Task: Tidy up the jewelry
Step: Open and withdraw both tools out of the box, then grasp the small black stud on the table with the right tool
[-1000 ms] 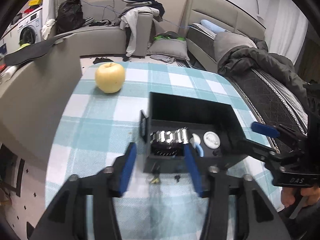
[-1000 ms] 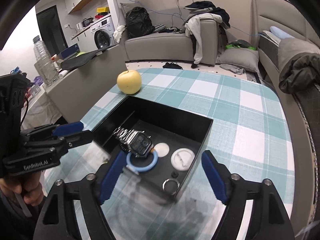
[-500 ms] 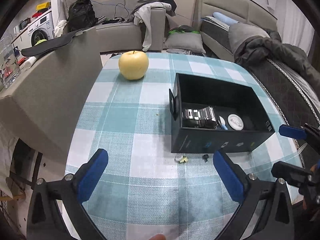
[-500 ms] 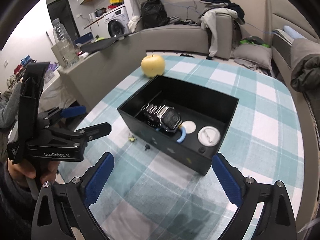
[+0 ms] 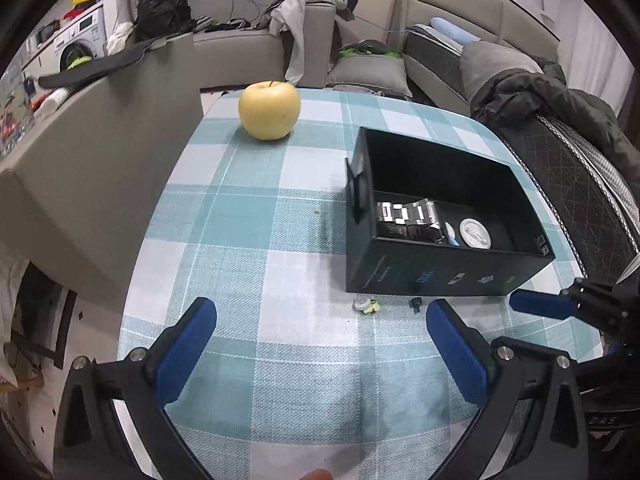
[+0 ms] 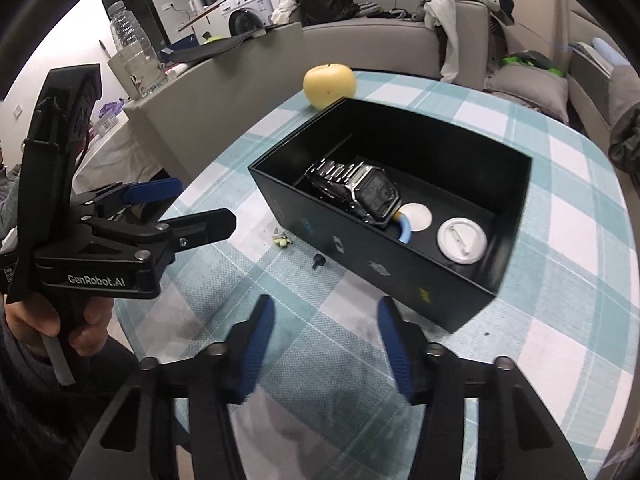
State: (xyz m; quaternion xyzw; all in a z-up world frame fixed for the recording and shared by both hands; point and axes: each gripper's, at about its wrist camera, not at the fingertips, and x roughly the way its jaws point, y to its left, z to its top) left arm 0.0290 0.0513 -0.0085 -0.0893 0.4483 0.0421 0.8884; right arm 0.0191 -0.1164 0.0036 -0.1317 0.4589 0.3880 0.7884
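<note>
Lived-in home, living room open to a laundry corner: grey sofa (image 5: 248, 46) along the back wall heaped with clothes (image 5: 308, 4) and a black backpack (image 5: 162, 10), loose cushion (image 5: 368, 76) on the floor beside it. White washing machine (image 6: 244, 10) under a shelf at far left, plastic water bottle (image 6: 134, 52) on a grey counter (image 5: 100, 160). Round table under a teal-and-white checked cloth (image 5: 256, 216) with a yellow apple (image 5: 269, 110) on it, dark jacket (image 5: 552, 96) thrown over the seat at right
</note>
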